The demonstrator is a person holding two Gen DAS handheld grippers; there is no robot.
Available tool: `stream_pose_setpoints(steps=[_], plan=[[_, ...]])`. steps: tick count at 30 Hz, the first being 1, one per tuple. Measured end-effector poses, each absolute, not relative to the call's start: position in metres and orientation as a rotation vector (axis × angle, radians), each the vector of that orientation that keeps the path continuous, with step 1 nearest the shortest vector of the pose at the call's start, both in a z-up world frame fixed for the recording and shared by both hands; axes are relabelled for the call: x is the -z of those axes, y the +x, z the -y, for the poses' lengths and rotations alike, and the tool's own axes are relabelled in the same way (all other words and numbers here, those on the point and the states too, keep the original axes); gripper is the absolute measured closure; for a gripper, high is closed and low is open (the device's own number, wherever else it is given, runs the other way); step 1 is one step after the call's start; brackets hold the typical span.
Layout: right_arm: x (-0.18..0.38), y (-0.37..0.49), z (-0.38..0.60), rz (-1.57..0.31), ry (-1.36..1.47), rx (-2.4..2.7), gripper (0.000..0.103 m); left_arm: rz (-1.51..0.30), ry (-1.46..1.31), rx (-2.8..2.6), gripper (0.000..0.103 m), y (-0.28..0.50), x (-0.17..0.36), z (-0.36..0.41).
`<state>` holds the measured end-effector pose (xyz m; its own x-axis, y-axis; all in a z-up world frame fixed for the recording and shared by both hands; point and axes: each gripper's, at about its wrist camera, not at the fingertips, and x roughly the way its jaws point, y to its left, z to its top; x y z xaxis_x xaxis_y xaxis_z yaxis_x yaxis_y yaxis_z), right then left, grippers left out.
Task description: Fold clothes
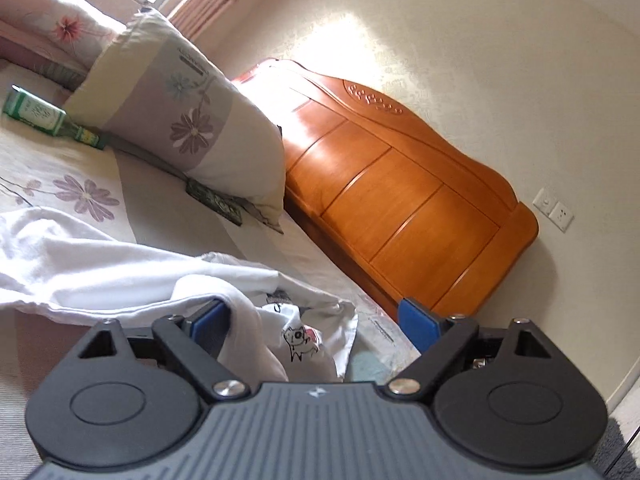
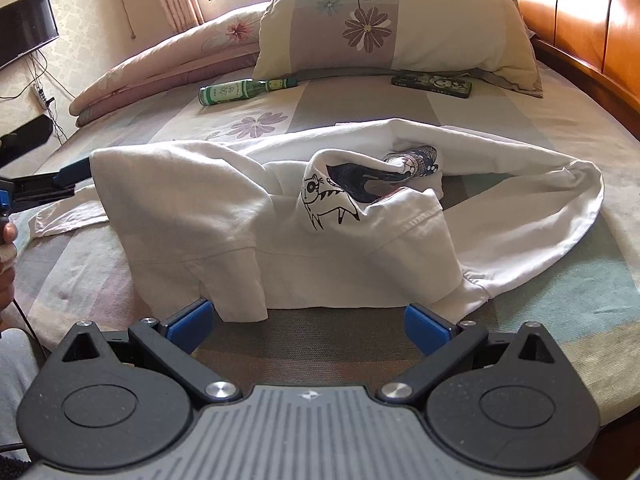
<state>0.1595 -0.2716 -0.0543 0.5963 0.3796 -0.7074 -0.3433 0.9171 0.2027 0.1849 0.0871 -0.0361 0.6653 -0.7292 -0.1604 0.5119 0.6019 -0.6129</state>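
A white shirt with a cartoon cat print (image 2: 328,200) lies crumpled in a heap on the flowered bed sheet (image 2: 540,128). My right gripper (image 2: 308,322) is open just before its near hem, and nothing sits between its blue pads. In the left wrist view the white shirt (image 1: 100,264) spreads to the left. A fold of it drapes over the left blue pad (image 1: 208,320) of my left gripper (image 1: 312,320), whose jaws stand wide apart without pressing on the cloth. The right wrist view shows the left gripper's finger (image 2: 72,172) against the raised left corner of the shirt.
A flowered pillow (image 2: 396,28) leans at the head of the bed by the wooden headboard (image 1: 400,200). In front of the pillow lie a green bottle (image 2: 240,90) and a dark patterned case (image 2: 432,84). A folded quilt (image 2: 160,68) is at the far left. A person's hand (image 2: 6,240) shows at the left edge.
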Motion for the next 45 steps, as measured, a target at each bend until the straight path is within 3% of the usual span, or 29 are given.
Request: stream_pose_setpoints(steps=[3, 8, 16, 25, 32, 33, 34, 35, 36, 37, 38, 39, 41, 42, 45], plan=[[0.051, 0.154, 0.269, -0.823, 0.041, -0.427, 0.000, -0.356, -0.571, 0.685, 0.012, 0.168, 0.020, -0.112], [0.051, 0.150, 0.266, -0.824, 0.046, -0.436, 0.000, -0.502, -0.459, 0.603, 0.011, 0.167, 0.023, -0.117], [0.053, 0.147, 0.260, -0.838, 0.023, -0.442, 0.000, -0.723, -0.624, 0.635, 0.013, 0.194, 0.126, -0.096], [0.063, 0.156, 0.269, -0.874, 0.040, -0.388, 0.000, -0.703, -0.701, 0.700, 0.012, 0.232, 0.152, -0.083], [0.073, 0.157, 0.263, -0.906, 0.034, -0.401, 0.000, -0.691, -0.718, 0.842, 0.014, 0.206, 0.157, -0.079], [0.074, 0.158, 0.263, -0.909, 0.036, -0.393, 0.000, -0.700, -0.756, 0.812, 0.016, 0.208, 0.160, -0.083], [0.075, 0.159, 0.264, -0.912, 0.041, -0.386, 0.000, -0.716, -0.795, 0.772, 0.027, 0.211, 0.163, -0.088], [0.076, 0.160, 0.265, -0.915, 0.048, -0.380, 0.000, -0.731, -0.834, 0.731, 0.047, 0.214, 0.165, -0.092], [0.076, 0.161, 0.266, -0.916, 0.055, -0.376, 0.000, -0.758, -0.850, 0.679, 0.058, 0.217, 0.169, -0.095], [0.076, 0.161, 0.267, -0.917, 0.062, -0.374, 0.000, -0.778, -0.851, 0.656, 0.080, 0.218, 0.170, -0.095], [0.076, 0.161, 0.268, -0.917, 0.066, -0.372, 0.000, -0.794, -0.850, 0.643, 0.089, 0.218, 0.170, -0.095], [0.076, 0.160, 0.268, -0.918, 0.066, -0.371, 0.000, -0.811, -0.848, 0.630, 0.088, 0.219, 0.171, -0.094], [0.077, 0.159, 0.270, -0.919, 0.063, -0.371, 0.000, -0.832, -0.824, 0.703, 0.075, 0.216, 0.169, -0.085], [0.078, 0.159, 0.270, -0.922, 0.064, -0.369, 0.000, -0.825, -0.778, 0.713, 0.075, 0.213, 0.167, -0.079], [0.082, 0.160, 0.272, -0.936, 0.069, -0.350, 0.000, -0.833, -0.705, 0.655, 0.088, 0.211, 0.165, -0.069]])
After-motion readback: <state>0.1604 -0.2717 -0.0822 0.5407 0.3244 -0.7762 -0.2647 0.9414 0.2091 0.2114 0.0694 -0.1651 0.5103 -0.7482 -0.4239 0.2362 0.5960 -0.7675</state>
